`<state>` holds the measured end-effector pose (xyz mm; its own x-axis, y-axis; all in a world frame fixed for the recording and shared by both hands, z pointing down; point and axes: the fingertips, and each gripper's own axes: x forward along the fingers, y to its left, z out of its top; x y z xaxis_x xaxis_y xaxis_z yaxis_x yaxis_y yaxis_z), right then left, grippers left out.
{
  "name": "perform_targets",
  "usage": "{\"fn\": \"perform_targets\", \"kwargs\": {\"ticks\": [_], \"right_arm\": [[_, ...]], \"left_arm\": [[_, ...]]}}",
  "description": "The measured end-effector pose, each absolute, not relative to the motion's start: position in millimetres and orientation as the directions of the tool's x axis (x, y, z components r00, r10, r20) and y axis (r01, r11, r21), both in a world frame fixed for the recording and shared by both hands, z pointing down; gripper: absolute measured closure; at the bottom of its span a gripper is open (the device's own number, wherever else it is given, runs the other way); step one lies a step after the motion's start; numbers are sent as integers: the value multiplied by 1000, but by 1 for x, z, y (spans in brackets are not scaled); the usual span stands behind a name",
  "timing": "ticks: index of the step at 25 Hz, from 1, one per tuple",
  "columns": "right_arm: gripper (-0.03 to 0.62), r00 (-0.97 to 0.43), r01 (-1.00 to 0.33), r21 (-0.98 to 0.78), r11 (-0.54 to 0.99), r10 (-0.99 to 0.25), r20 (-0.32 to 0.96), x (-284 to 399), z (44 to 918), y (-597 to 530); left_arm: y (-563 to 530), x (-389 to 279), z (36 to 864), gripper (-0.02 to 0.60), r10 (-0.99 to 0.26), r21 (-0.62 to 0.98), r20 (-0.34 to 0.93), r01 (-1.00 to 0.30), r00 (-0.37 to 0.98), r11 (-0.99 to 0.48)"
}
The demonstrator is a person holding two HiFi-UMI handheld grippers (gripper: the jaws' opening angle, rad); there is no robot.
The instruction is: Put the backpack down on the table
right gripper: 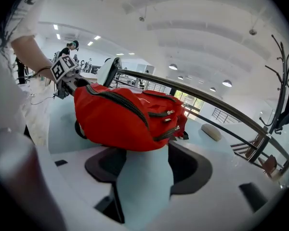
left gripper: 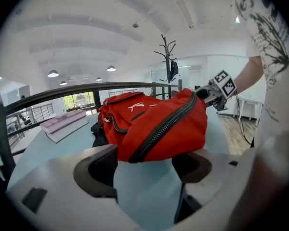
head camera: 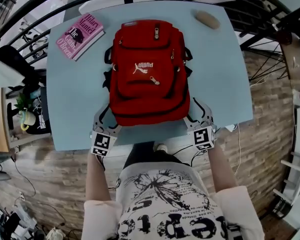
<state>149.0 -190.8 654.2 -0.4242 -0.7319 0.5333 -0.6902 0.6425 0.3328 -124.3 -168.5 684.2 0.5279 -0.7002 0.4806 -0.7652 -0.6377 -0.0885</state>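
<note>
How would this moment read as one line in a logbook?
backpack: lying flat on table | left hand-held gripper: open, nothing between jaws | right hand-held gripper: open, nothing between jaws | task: backpack down

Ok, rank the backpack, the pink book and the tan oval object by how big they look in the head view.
Largest: backpack
Then: pink book
Smallest: tan oval object
The gaps are plain.
</note>
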Motion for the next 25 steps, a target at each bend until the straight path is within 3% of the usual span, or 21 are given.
{"fn": "perform_targets", "kwargs": {"ticks": [10,12,13,15,16,21,25], "right_arm": [[350,-418,-743,287,605,-754,507,158,635,-157],[398,-419,-748,276,603,-753,508,159,630,-145],[429,-422,-751,271,602,-753,505,159,626,-139],[467,-438,-751,263,606,-755,488,154,617,-126],[486,-449,-748,262,610,-755,478,151,612,-119],[596,-494,-753,226,618,-758,427,139,587,-93],[599,-525,-760,222,611,-778,345,129,547,-86]], "left_arm": [[-120,-138,663,261,-785,-20,426,-863,450,-505],[-108,-136,649,262,-802,17,412,-883,433,-469],[-103,-135,641,282,-817,21,401,-895,415,-445],[-94,-135,621,453,-858,0,363,-921,363,-390],[-91,-132,610,504,-876,-5,332,-928,350,-373],[-73,-106,562,538,-902,-27,214,-921,374,-388],[-64,-88,509,552,-909,-48,157,-916,387,-398]]}}
